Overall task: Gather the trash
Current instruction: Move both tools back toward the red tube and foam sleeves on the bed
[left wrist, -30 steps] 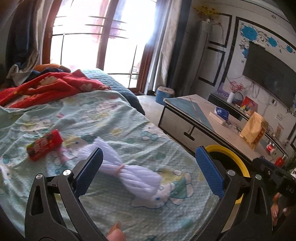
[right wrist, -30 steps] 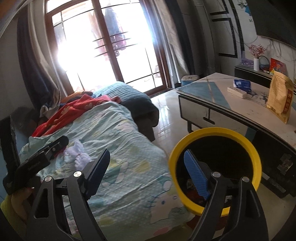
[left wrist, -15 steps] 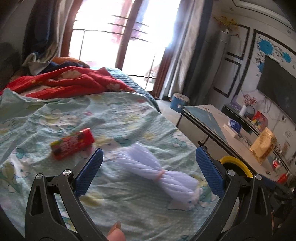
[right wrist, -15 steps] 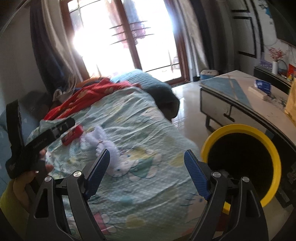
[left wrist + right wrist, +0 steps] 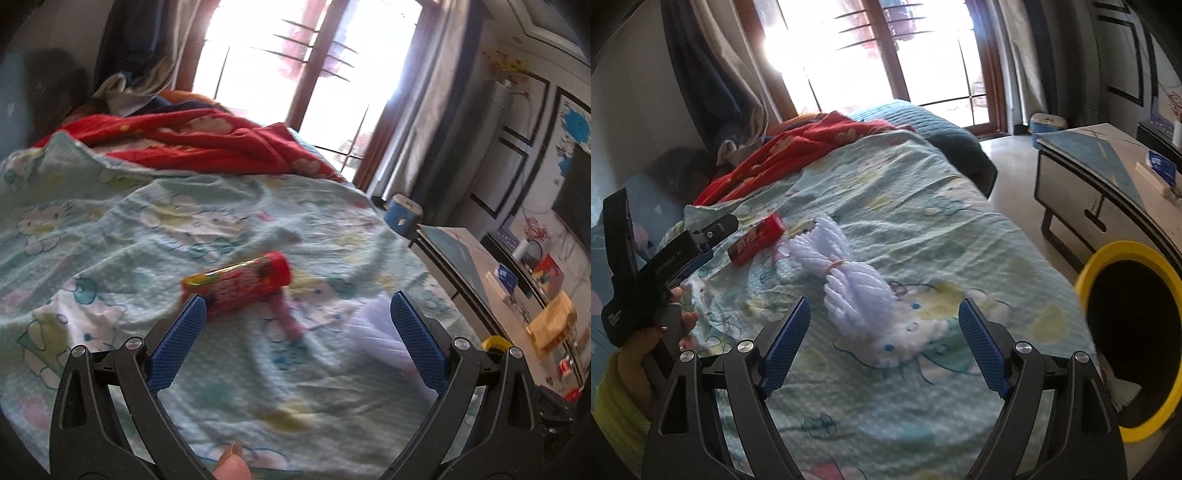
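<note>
A red snack tube [image 5: 238,286] lies on the pale green bedsheet, just ahead of my open left gripper [image 5: 295,306], close to its left fingertip. The same red snack tube [image 5: 757,240] shows in the right wrist view beside the left gripper body. A white ribbed bundle tied in the middle [image 5: 846,280] lies on the sheet, straight ahead of my open right gripper [image 5: 884,314]; it appears blurred at the white bundle [image 5: 384,332] in the left view. A yellow-rimmed black bin [image 5: 1089,273] stands at the bed's right.
A red blanket [image 5: 207,144] is heaped at the bed's far end. A low table [image 5: 1108,177] with boxes and a yellow bag [image 5: 550,325] stands right of the bed. A blue stool [image 5: 402,218] sits near the window. A hand in a yellow sleeve [image 5: 620,398] holds the left gripper.
My left gripper swung left from the white bundle to the red tube. My right gripper turned from the bin toward the bed, so the white bundle now sits between its fingers' line.
</note>
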Demonstrator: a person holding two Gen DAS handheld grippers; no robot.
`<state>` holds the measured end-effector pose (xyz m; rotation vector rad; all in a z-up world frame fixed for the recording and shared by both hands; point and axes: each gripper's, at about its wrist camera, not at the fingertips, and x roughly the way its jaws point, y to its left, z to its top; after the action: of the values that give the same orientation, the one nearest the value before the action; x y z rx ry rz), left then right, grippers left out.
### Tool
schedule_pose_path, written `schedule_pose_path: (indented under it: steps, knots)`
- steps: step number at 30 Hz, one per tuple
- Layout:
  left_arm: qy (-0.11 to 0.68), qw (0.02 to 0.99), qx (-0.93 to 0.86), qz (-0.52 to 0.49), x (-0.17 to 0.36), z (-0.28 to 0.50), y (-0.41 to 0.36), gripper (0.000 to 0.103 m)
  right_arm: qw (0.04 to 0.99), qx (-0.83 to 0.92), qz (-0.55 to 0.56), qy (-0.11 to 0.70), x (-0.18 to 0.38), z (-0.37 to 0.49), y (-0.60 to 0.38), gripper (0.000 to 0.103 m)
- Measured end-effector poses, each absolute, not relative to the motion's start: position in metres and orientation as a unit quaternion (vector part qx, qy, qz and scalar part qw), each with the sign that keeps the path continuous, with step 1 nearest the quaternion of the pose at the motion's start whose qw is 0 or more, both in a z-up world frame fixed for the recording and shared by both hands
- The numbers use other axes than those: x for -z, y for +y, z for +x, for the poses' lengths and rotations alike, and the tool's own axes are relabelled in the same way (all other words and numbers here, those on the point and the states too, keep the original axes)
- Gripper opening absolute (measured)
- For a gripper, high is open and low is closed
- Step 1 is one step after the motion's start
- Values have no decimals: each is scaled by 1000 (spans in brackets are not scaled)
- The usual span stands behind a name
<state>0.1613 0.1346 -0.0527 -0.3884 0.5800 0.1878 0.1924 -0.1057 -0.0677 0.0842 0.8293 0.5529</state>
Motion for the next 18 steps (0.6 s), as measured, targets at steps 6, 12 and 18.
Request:
schedule_pose_path:
  steps: [6, 12, 18]
  knots:
    - [308, 927, -96, -189, 59, 174, 158, 92, 865, -271, 23, 422, 84, 208, -86, 82]
    - [354, 919, -89, -146, 66, 199, 177, 92, 859, -269, 18, 436, 96, 219, -75, 84]
    - [375, 918, -67, -105, 71, 211, 178, 82, 857, -266, 34, 440, 105, 224, -71, 84]
